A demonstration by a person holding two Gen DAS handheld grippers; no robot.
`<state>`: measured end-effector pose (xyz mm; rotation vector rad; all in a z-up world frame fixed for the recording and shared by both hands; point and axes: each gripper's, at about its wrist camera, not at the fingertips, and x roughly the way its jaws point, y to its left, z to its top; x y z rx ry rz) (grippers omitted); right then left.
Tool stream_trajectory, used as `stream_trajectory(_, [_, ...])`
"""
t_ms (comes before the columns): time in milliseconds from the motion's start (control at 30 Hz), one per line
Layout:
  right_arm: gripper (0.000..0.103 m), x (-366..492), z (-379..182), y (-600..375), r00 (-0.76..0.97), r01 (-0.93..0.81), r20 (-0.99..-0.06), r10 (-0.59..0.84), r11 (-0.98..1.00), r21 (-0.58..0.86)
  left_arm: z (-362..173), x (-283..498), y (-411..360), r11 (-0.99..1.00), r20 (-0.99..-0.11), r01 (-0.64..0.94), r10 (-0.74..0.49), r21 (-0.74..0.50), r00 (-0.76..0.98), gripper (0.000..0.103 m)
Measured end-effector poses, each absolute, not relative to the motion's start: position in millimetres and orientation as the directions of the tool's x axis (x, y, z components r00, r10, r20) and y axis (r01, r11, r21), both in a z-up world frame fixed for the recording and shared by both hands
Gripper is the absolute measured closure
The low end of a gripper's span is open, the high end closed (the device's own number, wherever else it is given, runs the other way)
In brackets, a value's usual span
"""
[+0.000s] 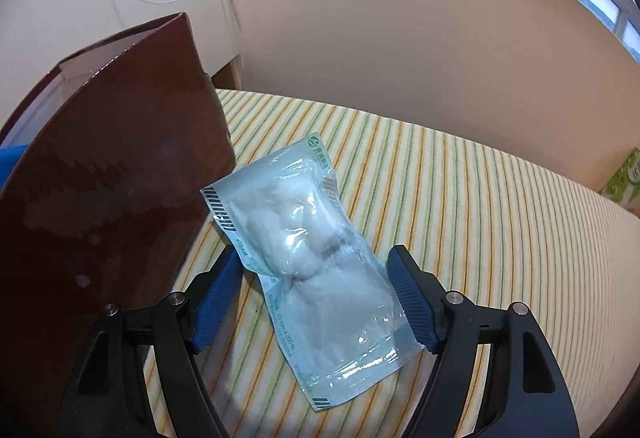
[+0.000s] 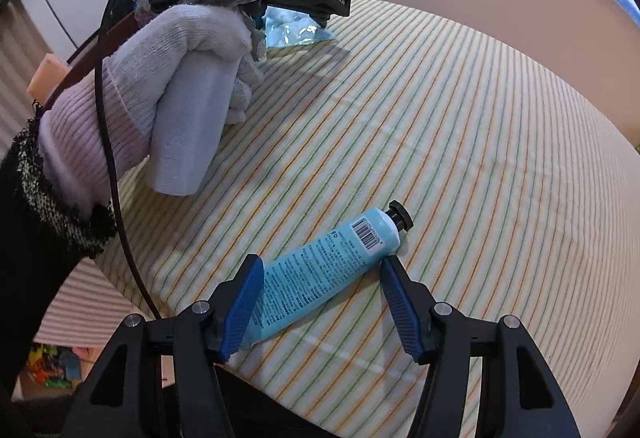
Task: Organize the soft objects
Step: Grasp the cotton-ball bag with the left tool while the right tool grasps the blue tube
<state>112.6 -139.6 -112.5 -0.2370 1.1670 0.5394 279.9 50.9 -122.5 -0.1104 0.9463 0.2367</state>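
Both grippers wide, nothing held — left gripper (image 1: 316,278) straddles the clear cotton-wool pouch (image 1: 308,250), right gripper (image 2: 322,292) the blue squeeze tube (image 2: 320,274); closing comes next.

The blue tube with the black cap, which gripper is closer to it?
Right. The right gripper is open around the blue tube; the left gripper is farther off, around the cotton packet.
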Motion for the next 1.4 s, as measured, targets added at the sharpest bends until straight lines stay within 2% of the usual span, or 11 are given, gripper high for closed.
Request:
stream_trajectory(67, [0.046,113,-113,-144,0.272,-0.522,-0.925,0.266,0.848,0.091,-122,274,50,0.974,-0.812,-0.225,0.142,0.013,0.566,0.033])
stream_trajectory(133, [0.046,121,-111,-151,0.258,-0.523,-0.931,0.257,0.848,0.089,-122,266,46,0.980,-0.810,-0.199,0.131,0.018,0.572,0.045])
stream_trajectory(267, [0.046,129,-109,-168,0.224,-0.497,-0.937,0.268,0.858,0.127,-122,257,50,0.987,-0.810,-0.162,0.103,0.010,0.577,0.048])
stream_trajectory(400, [0.048,140,-112,-185,0.251,-0.470,-0.944,0.212,0.880,0.073,-123,249,57,0.990,-0.808,-0.138,0.077,-0.006,0.584,0.052])
stream_trajectory(567, [0.048,152,-107,-206,0.192,-0.378,-0.905,0.381,0.879,0.290,-126,247,68,0.992,-0.812,-0.127,0.059,-0.018,0.580,0.053])
stream_trajectory(800, [0.045,166,-116,-187,0.102,-0.246,-0.876,0.472,0.865,0.438,-112,252,74,0.991,-0.812,-0.134,0.060,-0.023,0.581,0.054])
stream_trajectory(967, [0.042,161,-111,-164,0.174,-0.233,-0.895,0.411,0.900,0.368,-108,251,70,0.992,-0.811,-0.126,0.056,-0.022,0.582,0.054])
stream_trajectory(1167, [0.043,160,-113,-138,0.191,-0.337,-0.934,0.301,0.914,0.225,-106,251,69,0.992,-0.808,-0.120,0.044,-0.033,0.588,0.054])
stream_trajectory(1233, [0.047,158,-114,-130,0.207,-0.388,-0.943,0.260,0.907,0.165,-105,249,69,0.993,-0.806,-0.116,0.038,-0.038,0.591,0.056])
stream_trajectory(1267, [0.054,157,-115,-128,0.215,-0.408,-0.946,0.243,0.902,0.140,-104,248,69,0.993,-0.806,-0.115,0.036,-0.040,0.591,0.056])
stream_trajectory(1400, [0.062,160,-118,-128,0.204,-0.453,-0.948,0.243,0.882,0.128,-101,244,73,0.993,-0.806,-0.104,0.018,-0.054,0.592,0.061])
